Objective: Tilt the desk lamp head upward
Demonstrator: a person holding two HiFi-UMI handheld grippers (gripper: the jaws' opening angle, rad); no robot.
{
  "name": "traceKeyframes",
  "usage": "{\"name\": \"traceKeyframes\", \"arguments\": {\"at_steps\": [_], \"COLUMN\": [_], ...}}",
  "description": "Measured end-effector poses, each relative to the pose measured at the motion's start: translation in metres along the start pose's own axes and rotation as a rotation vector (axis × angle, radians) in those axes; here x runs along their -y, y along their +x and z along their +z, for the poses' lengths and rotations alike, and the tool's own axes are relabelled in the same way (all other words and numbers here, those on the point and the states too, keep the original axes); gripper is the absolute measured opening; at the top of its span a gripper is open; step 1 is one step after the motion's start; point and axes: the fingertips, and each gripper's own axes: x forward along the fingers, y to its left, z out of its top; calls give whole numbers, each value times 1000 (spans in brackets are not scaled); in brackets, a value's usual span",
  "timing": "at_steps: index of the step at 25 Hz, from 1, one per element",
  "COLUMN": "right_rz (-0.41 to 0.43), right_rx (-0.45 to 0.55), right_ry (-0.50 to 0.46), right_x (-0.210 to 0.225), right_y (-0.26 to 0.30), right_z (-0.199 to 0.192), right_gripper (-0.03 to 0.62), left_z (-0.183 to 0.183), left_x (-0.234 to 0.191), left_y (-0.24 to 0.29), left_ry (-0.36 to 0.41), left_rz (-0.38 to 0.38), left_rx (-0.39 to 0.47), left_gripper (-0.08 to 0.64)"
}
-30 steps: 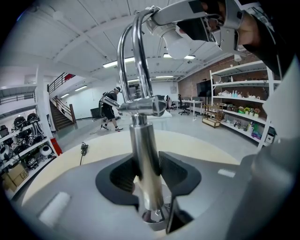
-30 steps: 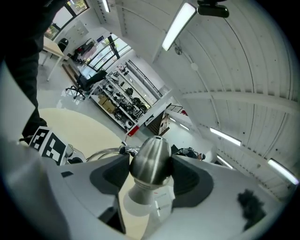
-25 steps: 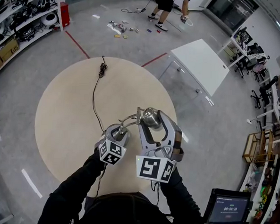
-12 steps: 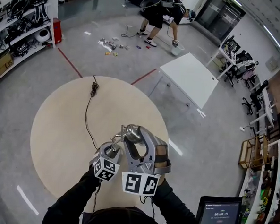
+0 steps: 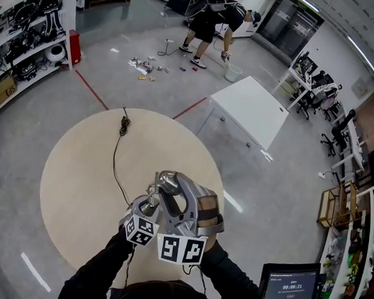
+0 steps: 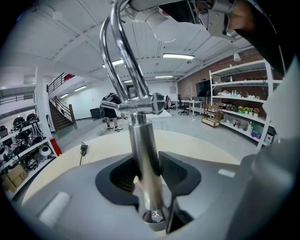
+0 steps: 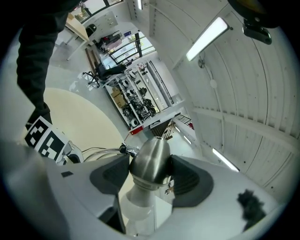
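Note:
The desk lamp stands near the front of the round beige table (image 5: 78,164). In the head view its brushed-metal head (image 5: 167,181) is in my right gripper (image 5: 172,190). The right gripper view shows the cone-shaped head (image 7: 150,161) squeezed between both pads, with my right gripper (image 7: 149,176) shut on it and the white shade below. My left gripper (image 5: 147,208) sits lower and to the left. In the left gripper view it (image 6: 145,173) is shut on the chrome upright post (image 6: 140,150). The curved chrome arm (image 6: 119,56) rises above the post.
The lamp's black cord (image 5: 115,160) runs across the table to a coiled plug end (image 5: 124,121). A white rectangular table (image 5: 249,108) stands beyond on the right. A person (image 5: 211,17) bends over at the back, shelves (image 5: 23,34) line the left, and a monitor (image 5: 286,287) is at lower right.
My right gripper has rolled and shifted a little left with the lamp head, closer to the left gripper. The left gripper has stayed on the post. The head view has tipped upward.

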Motion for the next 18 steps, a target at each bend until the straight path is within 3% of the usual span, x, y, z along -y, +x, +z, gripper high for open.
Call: {"name": "traceKeyframes", "arguments": {"at_steps": [8,18], "right_rz": [-3,12], "right_rx": [31,41], "right_ry": [-131,-200], "right_x": [-9,-15], "right_y": [2,9], "right_z": [20,30], "right_gripper": [291,291], "left_z": [1,3], "left_x": [3,1], "left_y": [-1,-1], "left_ry": [8,9], "left_rz": [2,13], "left_rx": [-5,-5], "left_gripper": [150,152]}}
